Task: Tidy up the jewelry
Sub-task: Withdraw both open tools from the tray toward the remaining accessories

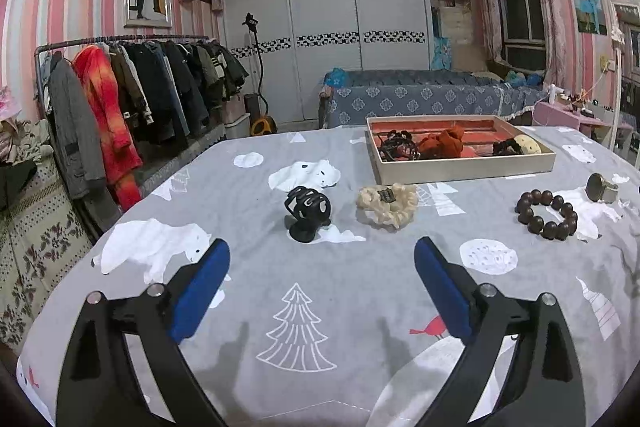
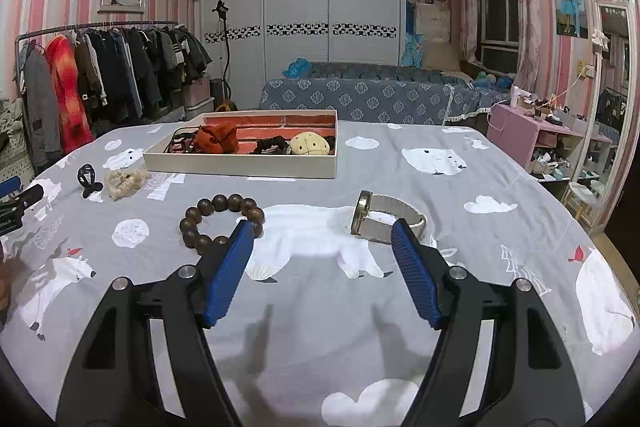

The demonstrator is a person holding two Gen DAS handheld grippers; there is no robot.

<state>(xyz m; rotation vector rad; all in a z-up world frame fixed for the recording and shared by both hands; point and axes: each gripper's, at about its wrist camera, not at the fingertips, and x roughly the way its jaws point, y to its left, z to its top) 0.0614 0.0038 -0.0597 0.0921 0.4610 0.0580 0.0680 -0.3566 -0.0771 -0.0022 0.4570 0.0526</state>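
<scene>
1. Two grippers, left gripper (image 1: 322,251) and right gripper (image 2: 322,233), hover with jaws spread wide, holding nothing.
2. Just ahead of the right jaws, a wooden bead bracelet (image 2: 222,225) lies flat; the wristwatch (image 2: 386,221) stands on edge, dial facing left.
3. Beyond the left jaws stands a black claw clip (image 1: 307,213), beside a cream scrunchie (image 1: 387,205).
4. Farther back, the tray (image 2: 240,169) lies lengthwise across the bedspread (image 2: 320,291).

My left tongs (image 1: 322,255) and right tongs (image 2: 323,235): each pair has two black, curved plastic arms with triangular cut-outs, jointed by round silver pivot screws. My fingers (image 2: 414,277) carry ribbed, royal-blue pads (image 1: 200,293), oblong with rounded tips.
</scene>
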